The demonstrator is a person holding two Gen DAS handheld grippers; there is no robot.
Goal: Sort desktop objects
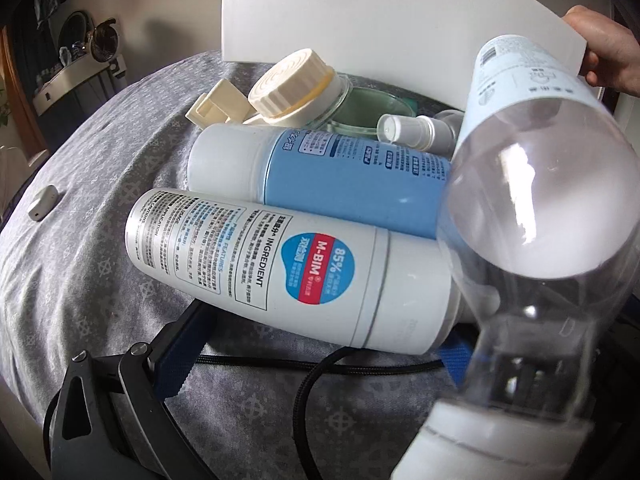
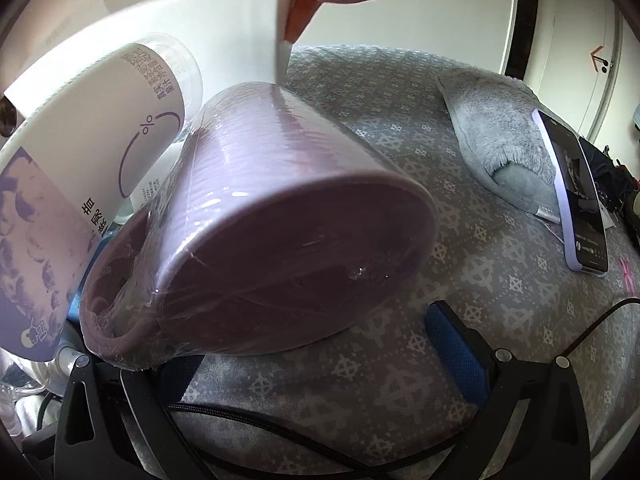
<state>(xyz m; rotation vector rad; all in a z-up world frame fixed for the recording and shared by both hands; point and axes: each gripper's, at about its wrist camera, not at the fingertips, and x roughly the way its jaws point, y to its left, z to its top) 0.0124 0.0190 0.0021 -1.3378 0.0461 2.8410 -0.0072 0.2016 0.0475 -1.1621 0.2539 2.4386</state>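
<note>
On a grey patterned tabletop (image 2: 460,208), the right gripper (image 2: 316,344), fingers apart, meets a wrapped purple cup (image 2: 256,216); the left gripper (image 1: 316,348), fingers spread, nudges 2 white bottles (image 1: 256,256). Both should push slowly toward the white bin (image 1: 360,20) a hand (image 1: 608,48) tilts at the far edge.

the clear bottle (image 1: 536,216) is shiny plastic. the purple cup (image 2: 256,216) has glossy wrap. the tablecloth (image 1: 100,208) is soft matt cloth.

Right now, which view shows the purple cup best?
The right wrist view: the purple cup lies on its side, plastic-wrapped, filling the frame centre. The left wrist view does not show it, only bottles.
</note>
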